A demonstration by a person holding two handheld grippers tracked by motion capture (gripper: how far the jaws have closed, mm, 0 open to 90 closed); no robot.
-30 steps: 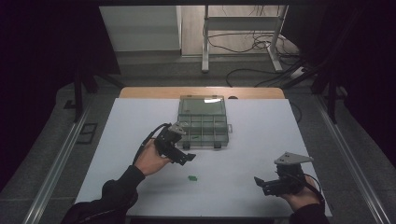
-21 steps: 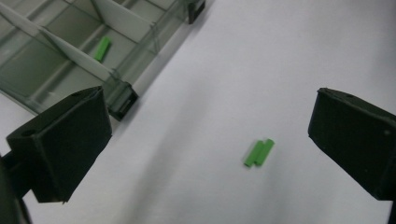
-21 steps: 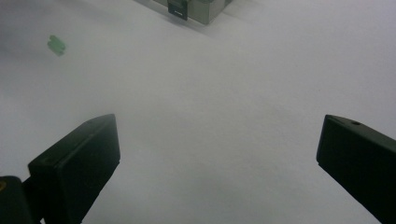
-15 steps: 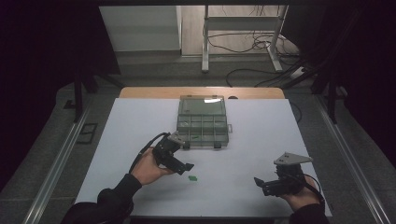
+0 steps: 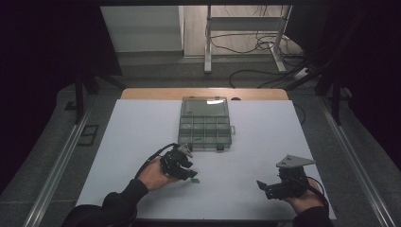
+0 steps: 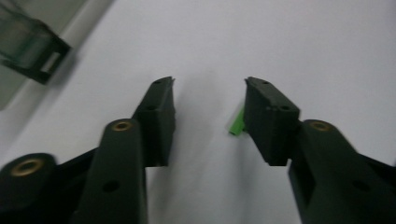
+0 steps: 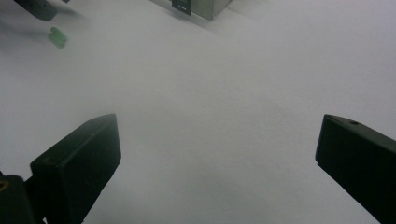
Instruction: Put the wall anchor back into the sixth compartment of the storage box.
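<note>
Where the table's [image 5: 142, 142] near edge meets the person's forearms, the right gripper [image 5: 263, 185] rests low on the white surface, held in the right hand [image 5: 302, 198], with its grey three-cornered plate [image 5: 295, 161] on top. Its jaws stand wide apart with nothing between them; in the right gripper view there is bare white table between the two black jaws.

A little farther in and to the left, the left gripper [image 5: 191, 175] is held by the left hand [image 5: 152, 174] and points down toward the table. Its jaws have just been closing, and in the left gripper view the small green piece [image 6: 236, 122] lies on the table between them. The piece sits just against the inner face of the jaw on the right side of that view, while the other jaw is clearly apart from it, so the gripper is not yet clenched on the piece. In the high view the green piece [image 5: 195, 180] shows at the gripper tips, on the white surface.

Farther back, near the middle of the table, stands the clear compartment box [image 5: 205, 124]. It is well apart from the green piece.
</note>
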